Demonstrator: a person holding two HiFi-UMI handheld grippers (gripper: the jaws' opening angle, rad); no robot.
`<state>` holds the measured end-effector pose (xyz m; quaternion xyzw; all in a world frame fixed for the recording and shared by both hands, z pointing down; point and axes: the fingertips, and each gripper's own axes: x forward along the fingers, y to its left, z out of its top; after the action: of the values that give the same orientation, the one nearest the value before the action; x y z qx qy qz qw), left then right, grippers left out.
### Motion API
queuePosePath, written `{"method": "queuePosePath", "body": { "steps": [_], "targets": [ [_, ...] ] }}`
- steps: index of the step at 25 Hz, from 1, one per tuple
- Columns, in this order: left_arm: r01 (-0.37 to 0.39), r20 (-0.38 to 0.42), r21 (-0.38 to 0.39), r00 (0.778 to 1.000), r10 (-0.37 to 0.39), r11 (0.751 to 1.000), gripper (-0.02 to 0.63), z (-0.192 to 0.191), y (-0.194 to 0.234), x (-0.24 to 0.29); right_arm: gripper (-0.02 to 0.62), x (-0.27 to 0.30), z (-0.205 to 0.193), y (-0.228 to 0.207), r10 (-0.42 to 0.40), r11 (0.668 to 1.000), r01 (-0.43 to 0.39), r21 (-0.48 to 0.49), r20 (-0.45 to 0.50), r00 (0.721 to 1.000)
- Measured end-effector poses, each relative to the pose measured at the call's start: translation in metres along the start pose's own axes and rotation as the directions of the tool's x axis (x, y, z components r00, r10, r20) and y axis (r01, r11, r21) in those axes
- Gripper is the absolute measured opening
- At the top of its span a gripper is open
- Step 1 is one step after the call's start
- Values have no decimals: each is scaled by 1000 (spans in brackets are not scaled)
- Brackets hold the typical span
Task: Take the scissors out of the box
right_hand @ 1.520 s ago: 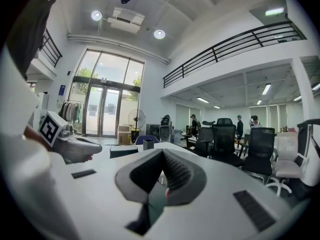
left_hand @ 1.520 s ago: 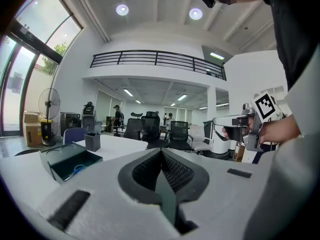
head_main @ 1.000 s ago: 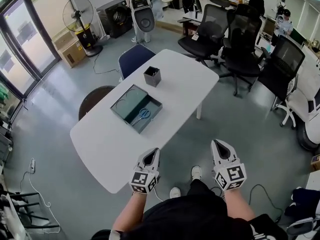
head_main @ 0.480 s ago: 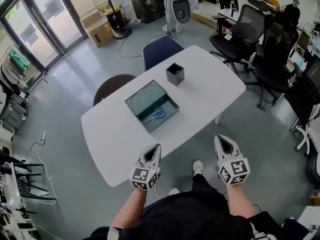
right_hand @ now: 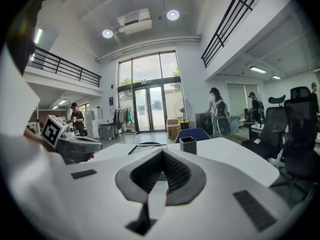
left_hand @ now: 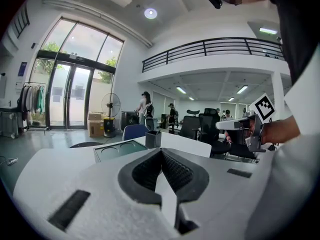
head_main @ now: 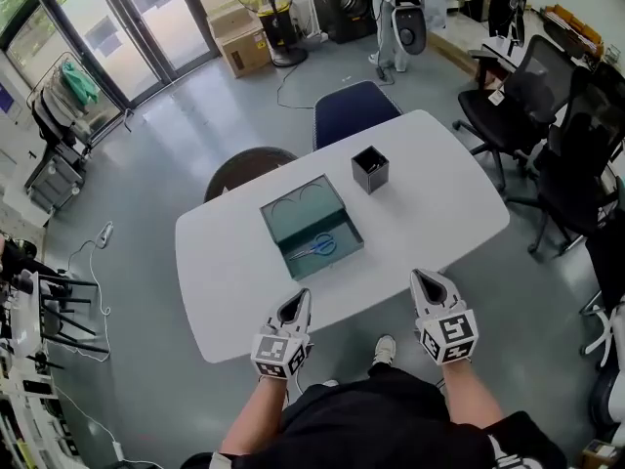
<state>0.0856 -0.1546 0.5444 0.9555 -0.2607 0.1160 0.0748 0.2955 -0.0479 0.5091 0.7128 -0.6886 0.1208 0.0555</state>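
Observation:
A dark green open box (head_main: 283, 213) lies in the middle of the white table (head_main: 225, 281). Blue-handled scissors (head_main: 314, 247) rest inside it near its front right corner. My left gripper (head_main: 298, 297) hovers at the table's near edge, just below the box, shut and empty. My right gripper (head_main: 427, 279) hangs to the right of it, past the table's near edge, also shut and empty. In the left gripper view the box (left_hand: 120, 148) shows low ahead of the left gripper (left_hand: 162, 156). The scissors are hidden in both gripper views.
A black square pen cup (head_main: 370, 169) stands behind the box to the right. A blue chair (head_main: 354, 110) and a dark round seat (head_main: 244, 169) sit at the table's far side. Black office chairs (head_main: 532, 81) stand to the right. People stand far back.
The view has swung, and the table and box have come closer and more central. Both grippers have advanced toward the table's near edge. Their jaws have stayed shut.

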Motion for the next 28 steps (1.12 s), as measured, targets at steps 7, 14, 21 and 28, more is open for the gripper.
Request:
{"method": "queuePosePath", "body": {
  "steps": [7, 14, 21, 28],
  "targets": [
    [-144, 3, -35, 989, 145, 989, 11, -3, 16, 14, 5, 51, -11, 11, 216, 970, -223, -97, -74, 974],
    [-231, -17, -72, 973, 231, 970, 11, -24, 36, 7, 5, 99, -18, 43, 353, 885, -389, -256, -174, 919],
    [-264, -14, -106, 964, 264, 959, 11, -35, 65, -7, 6, 134, -21, 73, 403, 831, -462, -311, -237, 884],
    [-279, -25, -118, 960, 278, 953, 11, -43, 101, -9, 19, 175, -35, 97, 435, 754, -545, -367, -342, 833]
  ]
}}
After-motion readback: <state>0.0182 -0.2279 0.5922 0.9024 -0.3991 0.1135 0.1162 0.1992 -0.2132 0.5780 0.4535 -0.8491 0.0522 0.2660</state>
